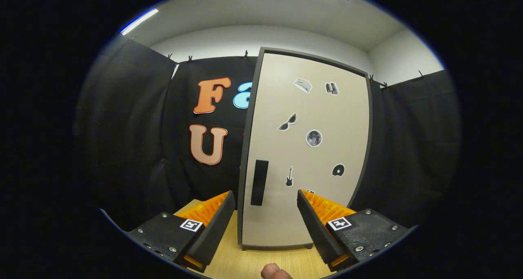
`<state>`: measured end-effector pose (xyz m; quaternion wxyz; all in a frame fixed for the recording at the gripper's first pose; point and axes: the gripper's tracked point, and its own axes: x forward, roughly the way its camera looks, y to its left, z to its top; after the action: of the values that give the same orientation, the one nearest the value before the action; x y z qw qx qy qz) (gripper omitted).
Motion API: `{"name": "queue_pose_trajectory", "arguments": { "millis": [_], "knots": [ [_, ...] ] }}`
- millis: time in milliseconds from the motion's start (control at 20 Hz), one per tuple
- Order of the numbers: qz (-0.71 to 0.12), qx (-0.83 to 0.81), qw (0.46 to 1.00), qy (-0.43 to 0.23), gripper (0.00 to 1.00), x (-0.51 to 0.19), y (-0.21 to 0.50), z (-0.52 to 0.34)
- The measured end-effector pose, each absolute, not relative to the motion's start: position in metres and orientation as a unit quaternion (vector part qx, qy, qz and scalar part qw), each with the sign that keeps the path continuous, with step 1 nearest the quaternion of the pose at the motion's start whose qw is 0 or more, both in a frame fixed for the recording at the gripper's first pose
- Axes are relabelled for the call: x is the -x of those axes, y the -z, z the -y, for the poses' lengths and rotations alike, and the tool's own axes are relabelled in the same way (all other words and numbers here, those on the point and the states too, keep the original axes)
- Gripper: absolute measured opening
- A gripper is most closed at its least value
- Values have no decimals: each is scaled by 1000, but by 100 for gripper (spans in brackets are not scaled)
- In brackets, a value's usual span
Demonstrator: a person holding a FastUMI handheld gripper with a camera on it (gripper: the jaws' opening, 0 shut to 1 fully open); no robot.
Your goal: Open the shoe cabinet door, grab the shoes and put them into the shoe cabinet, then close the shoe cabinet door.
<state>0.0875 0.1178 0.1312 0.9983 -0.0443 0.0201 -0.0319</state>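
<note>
At 6 o'clock, nearest you, a fingertip of your hand [274, 272] shows against the wooden counter [249, 262]. Your gripper [265, 199] is spread wide, its fingers released and holding nothing: one finger [210, 226] rises at 7 o'clock and the other at 5 o'clock, each carrying a small square marker on its housing. The counter runs forward between them. Just beyond the fingertips, from centre out toward 1 o'clock, stands the shoe cabinet [306, 148], upright on short feet on the counter. Its door [310, 107] is pale, framed in a dark edge, and sits closed. A dark vertical handle [259, 182] lies low on the door's left side, directly ahead of the gap between your fingers and nearer the 7 o'clock finger. Small stickers are scattered over the door, among them sunglasses [287, 122], a moon disc [314, 138], a guitar [289, 176] and a record [338, 170]. Behind the cabinet, from 9 o'clock round to 3 o'clock, black cloth [122, 128] hangs clipped along its top edge. Above it, at 12 o'clock, are a white wall and ceiling with strip lights [139, 21].
</note>
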Motion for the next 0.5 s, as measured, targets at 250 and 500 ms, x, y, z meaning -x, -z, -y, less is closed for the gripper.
{"name": "queue_pose_trajectory", "arguments": {
  "millis": [250, 500],
  "knots": [
    [-2, 31, 999, 31, 96, -35, -143, -74],
    [-12, 17, 999, 46, 96, 28, -135, -24]
  ]
}}
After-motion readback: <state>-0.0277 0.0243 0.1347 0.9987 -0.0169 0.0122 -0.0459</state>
